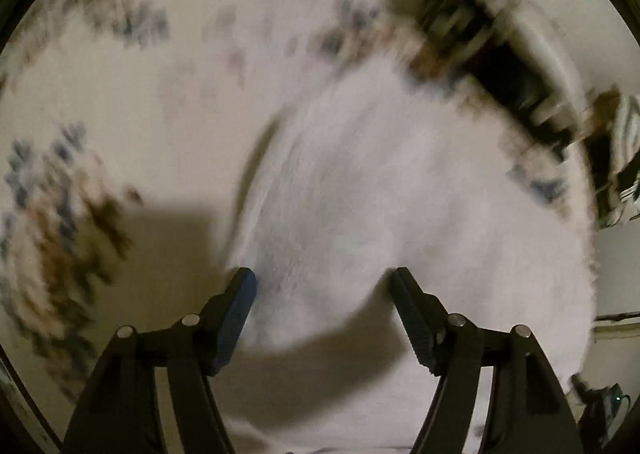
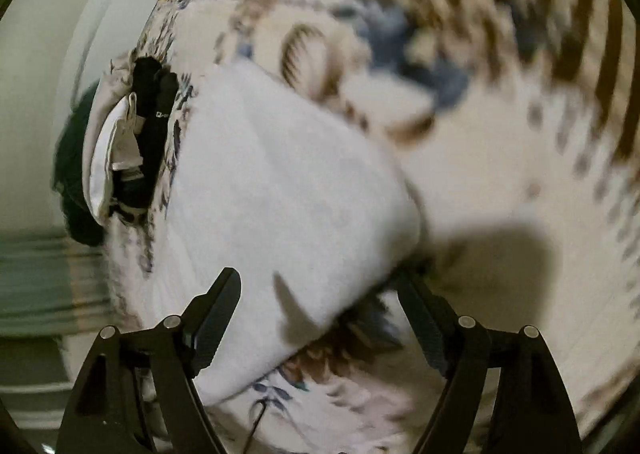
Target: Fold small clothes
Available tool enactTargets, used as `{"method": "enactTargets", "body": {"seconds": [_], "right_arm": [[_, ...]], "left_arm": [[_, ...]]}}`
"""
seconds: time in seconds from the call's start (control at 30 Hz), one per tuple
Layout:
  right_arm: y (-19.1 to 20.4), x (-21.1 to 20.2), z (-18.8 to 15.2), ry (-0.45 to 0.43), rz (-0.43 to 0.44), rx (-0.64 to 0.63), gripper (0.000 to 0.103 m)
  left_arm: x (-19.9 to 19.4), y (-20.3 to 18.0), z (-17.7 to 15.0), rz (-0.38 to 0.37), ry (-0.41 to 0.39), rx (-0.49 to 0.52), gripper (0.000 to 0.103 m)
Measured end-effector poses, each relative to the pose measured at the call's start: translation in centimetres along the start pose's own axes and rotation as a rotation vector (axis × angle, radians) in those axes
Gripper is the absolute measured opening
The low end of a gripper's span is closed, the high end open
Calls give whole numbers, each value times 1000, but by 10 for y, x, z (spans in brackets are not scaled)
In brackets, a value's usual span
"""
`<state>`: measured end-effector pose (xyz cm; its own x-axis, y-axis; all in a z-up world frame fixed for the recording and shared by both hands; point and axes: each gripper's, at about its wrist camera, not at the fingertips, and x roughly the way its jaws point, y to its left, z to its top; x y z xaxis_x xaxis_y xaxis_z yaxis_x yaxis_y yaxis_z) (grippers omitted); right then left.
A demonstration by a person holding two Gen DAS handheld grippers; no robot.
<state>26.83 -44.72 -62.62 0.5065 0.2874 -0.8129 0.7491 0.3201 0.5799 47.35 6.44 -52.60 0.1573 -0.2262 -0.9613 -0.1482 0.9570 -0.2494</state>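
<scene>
Writing: the only mark in view is a small white logo on a black garment [image 2: 154,122] in the heap at the left of the right wrist view; its letters are too small to read.

White cloth [image 1: 360,194]: plain, pale, soft-looking, no print or label visible. Lies spread on a cream bedspread [image 1: 120,114] patterned with blurred blue and brown sprigs. In the left wrist view it fills the centre and right, with a curved fold edge running along its left side. In the right wrist view the same white cloth [image 2: 288,182] lies diagonally, its rounded end toward the right finger, one small dark crease near the lower middle.

Left gripper [image 1: 323,282]: jaws spread wide, nothing between them; both fingertips hover at the near edge of the cloth. Contact cannot be told, the view is blurred.

Right gripper [image 2: 320,286]: jaws spread wide, holding nothing; the cloth's near end lies between and below the fingers.

Heap of other clothes [image 2: 120,146]: white and black items piled at the far left edge of the bedspread [image 2: 500,182], beside a dark green item [image 2: 70,182].

Bedspread border: brown stripes and dots along the top right of the right wrist view.
</scene>
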Motion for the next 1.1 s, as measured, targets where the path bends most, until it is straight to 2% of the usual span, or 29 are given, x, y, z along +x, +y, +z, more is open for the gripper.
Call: {"method": "enactTargets", "body": {"seconds": [0.07,0.13,0.23,0.33,0.4,0.5,0.57,0.73,0.8,0.87,0.97,1.1], "right_arm": [[-13,15,0,-24,85,30,83],[-19,24,3,-52,124,33,83],[-17,29,11,-88,188,26,83],[-15,34,19,-100,259,14,83],[-14,38,23,-95,306,14,83],[-11,46,27,-99,400,49,84],[-9,52,29,-106,436,59,84],[-6,61,33,-150,481,81,83],[-7,60,32,-183,466,98,72],[-8,62,33,-198,438,118,40],[-13,60,30,-217,409,150,33],[13,39,18,-263,309,55,28]], "left_arm": [[9,11,3,-47,3,-45,77],[0,10,7,-52,0,-48,77],[-38,13,-2,-101,-68,-91,77],[-66,26,-27,-124,-118,-159,77],[-68,38,-44,-138,-114,-229,77],[-52,47,-59,-106,-73,-275,77],[-45,50,-61,-120,-56,-301,77],[-56,28,-54,-105,-110,-201,77],[-61,12,-48,-86,-136,-133,77],[-63,-1,-42,-86,-153,-84,77],[-65,-12,-34,-98,-165,-49,77],[-73,-10,-29,-104,-190,-58,77]]}}
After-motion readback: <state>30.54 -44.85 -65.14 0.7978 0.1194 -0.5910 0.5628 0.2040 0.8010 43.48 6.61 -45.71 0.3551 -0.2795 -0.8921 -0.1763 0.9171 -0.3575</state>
